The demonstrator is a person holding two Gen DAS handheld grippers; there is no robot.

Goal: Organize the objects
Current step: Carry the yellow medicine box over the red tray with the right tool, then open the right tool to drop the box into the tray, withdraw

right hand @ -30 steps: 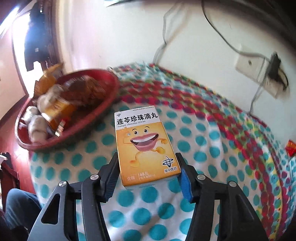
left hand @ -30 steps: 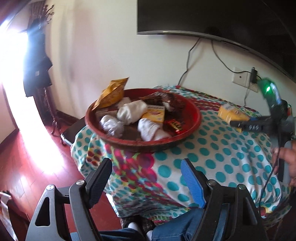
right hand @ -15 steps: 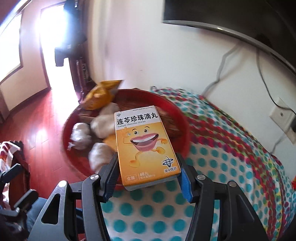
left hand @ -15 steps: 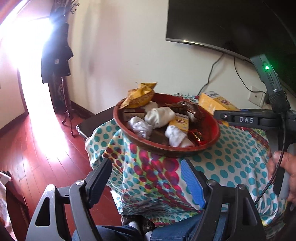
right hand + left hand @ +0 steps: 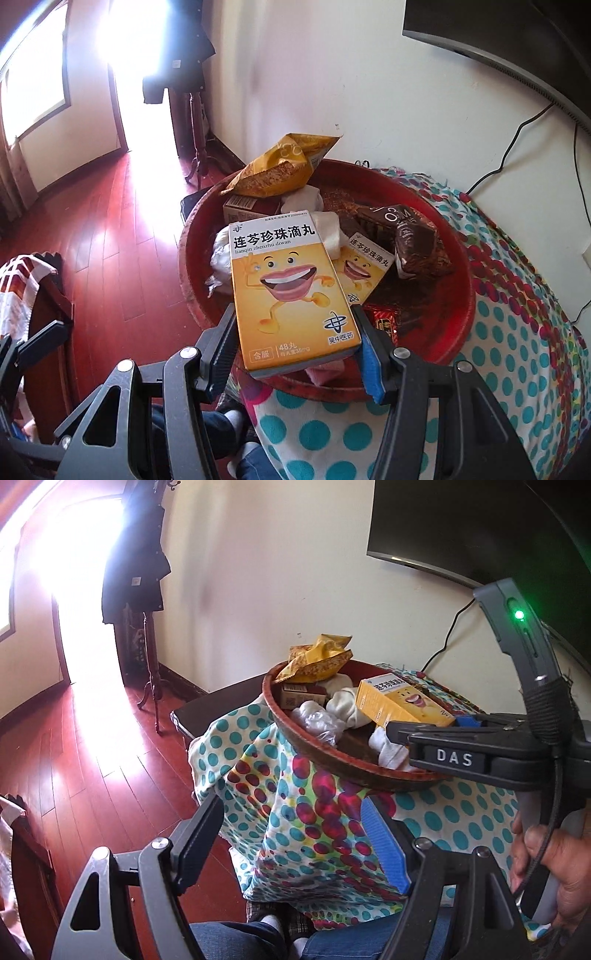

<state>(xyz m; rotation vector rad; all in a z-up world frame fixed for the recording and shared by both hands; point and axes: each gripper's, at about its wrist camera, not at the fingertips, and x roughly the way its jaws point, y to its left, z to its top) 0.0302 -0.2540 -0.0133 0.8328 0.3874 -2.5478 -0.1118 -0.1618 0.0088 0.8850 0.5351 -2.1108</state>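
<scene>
Holding medicine box over the red tray

Right gripper [image 5: 293, 341] clamped on the yellow medicine box [image 5: 288, 291], one pad on each long side, box face up and tilted, printed with a cartoon mouth. Box hangs above the near half of the red tray [image 5: 461, 306], not resting on anything. Tray sits on the dotted tablecloth [image 5: 517, 369] and contains a second matching box [image 5: 365, 264], a yellow snack bag [image 5: 284, 166], a brown packet [image 5: 413, 240], white bundles [image 5: 317, 720]. Left gripper [image 5: 291, 843] jaws stand wide apart, nothing between them, low in front of the cloth's hanging edge. Left view: a hand [image 5: 554, 871] grips the right tool's handle
</scene>
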